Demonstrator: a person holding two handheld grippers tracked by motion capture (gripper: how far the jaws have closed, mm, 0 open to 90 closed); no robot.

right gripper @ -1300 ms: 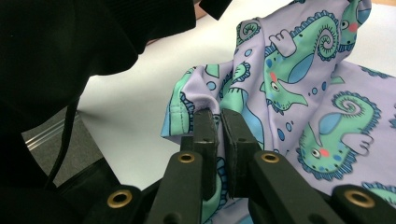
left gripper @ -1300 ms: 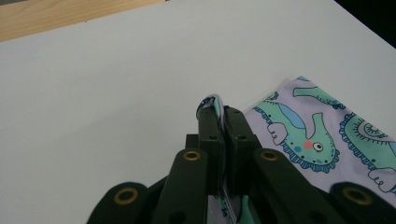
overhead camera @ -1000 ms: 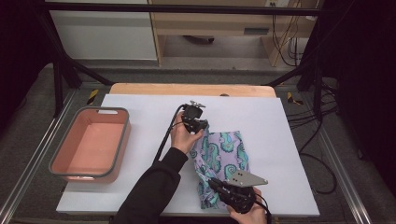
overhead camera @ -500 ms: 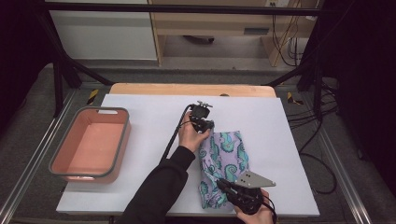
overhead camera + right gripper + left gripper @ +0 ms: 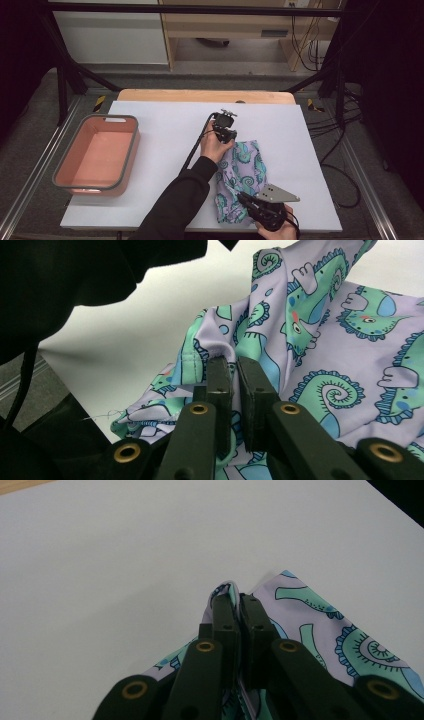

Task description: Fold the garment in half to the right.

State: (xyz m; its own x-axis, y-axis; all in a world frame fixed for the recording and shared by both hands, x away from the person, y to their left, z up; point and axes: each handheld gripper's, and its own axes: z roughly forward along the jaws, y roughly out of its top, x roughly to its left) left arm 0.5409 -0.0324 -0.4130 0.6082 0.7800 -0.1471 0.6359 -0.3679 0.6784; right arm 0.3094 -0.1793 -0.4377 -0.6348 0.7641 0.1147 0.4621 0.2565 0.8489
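A lilac cloth [image 5: 243,175] printed with teal dinosaurs lies crumpled on the white table top [image 5: 165,130], right of centre. My left gripper [image 5: 226,139] is shut on the cloth's far edge; in the left gripper view the jaws [image 5: 239,602] pinch a fold of the cloth [image 5: 320,630] between them. At the near end of the cloth my right gripper [image 5: 242,199] is shut on its hem. The right gripper view has those jaws [image 5: 231,362] closed on the stitched edge of the cloth [image 5: 320,335], with a dark sleeve [image 5: 75,275] above it.
A salmon-pink tub [image 5: 97,155] with a grey rim stands at the table's left side, with nothing in it. A wooden board edge [image 5: 200,95] runs along the back of the white sheet. Black cables [image 5: 195,147] trail from the left gripper across the table.
My left gripper has moved away from me and a little right, drawing the cloth's far edge out with it. The right gripper has stayed near the front edge.
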